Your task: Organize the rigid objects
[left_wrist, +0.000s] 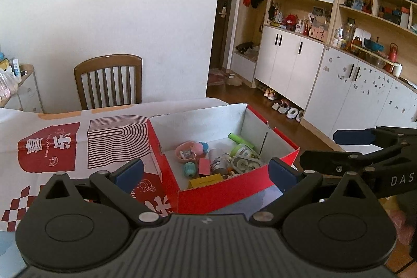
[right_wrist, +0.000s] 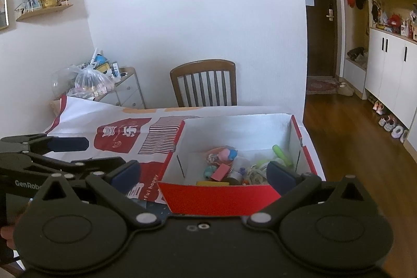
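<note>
A red cardboard box [left_wrist: 221,194] [right_wrist: 216,197] with a white inside stands on the table. It holds several small items, among them a green tube [left_wrist: 241,140] [right_wrist: 281,151], a pink dish [left_wrist: 183,150], a yellow block [left_wrist: 206,180] [right_wrist: 212,183] and a red card [right_wrist: 221,172]. My left gripper [left_wrist: 206,172] hovers open just in front of the box, holding nothing. My right gripper [right_wrist: 204,173] is also open and empty at the box's near wall. Each gripper shows from the side in the other's view: the right gripper [left_wrist: 336,149] and the left gripper [right_wrist: 88,154].
A red-and-white printed cloth [left_wrist: 65,142] [right_wrist: 117,134] covers the table. A wooden chair [left_wrist: 109,80] [right_wrist: 206,82] stands behind it at the wall. A small drawer unit with a plastic bag [right_wrist: 91,81] is at the far left. White cabinets [left_wrist: 292,56] and shoes [left_wrist: 286,108] line the right.
</note>
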{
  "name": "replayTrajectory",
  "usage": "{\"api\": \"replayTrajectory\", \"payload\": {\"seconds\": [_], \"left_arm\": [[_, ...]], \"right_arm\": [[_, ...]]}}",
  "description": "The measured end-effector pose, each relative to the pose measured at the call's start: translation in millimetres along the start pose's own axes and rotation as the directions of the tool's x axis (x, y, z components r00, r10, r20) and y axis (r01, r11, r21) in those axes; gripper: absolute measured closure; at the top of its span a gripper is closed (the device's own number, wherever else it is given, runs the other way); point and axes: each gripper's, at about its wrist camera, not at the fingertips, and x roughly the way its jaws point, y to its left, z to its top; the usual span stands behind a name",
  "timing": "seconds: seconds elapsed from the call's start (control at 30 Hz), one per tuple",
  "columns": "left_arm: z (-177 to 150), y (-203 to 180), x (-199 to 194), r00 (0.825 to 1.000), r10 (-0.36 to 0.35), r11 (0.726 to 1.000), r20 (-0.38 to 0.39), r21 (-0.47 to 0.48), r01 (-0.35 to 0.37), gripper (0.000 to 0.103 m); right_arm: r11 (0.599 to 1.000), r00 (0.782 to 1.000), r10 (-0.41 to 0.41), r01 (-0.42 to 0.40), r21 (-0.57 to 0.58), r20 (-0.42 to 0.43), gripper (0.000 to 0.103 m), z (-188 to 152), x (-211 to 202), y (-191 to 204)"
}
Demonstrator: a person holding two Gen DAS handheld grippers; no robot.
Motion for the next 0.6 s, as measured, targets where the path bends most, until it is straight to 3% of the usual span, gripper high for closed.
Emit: {"api": "replayTrajectory", "payload": {"seconds": [0.6], "left_arm": [[-8, 6, -10, 1.000, -0.019, 1.000, -0.001, -0.010, 0.019, 0.001]], "right_arm": [[1.000, 1.000, -0.015, 0.015, 0.020, -0.007, 0.000, -11, -4, 10]]}}
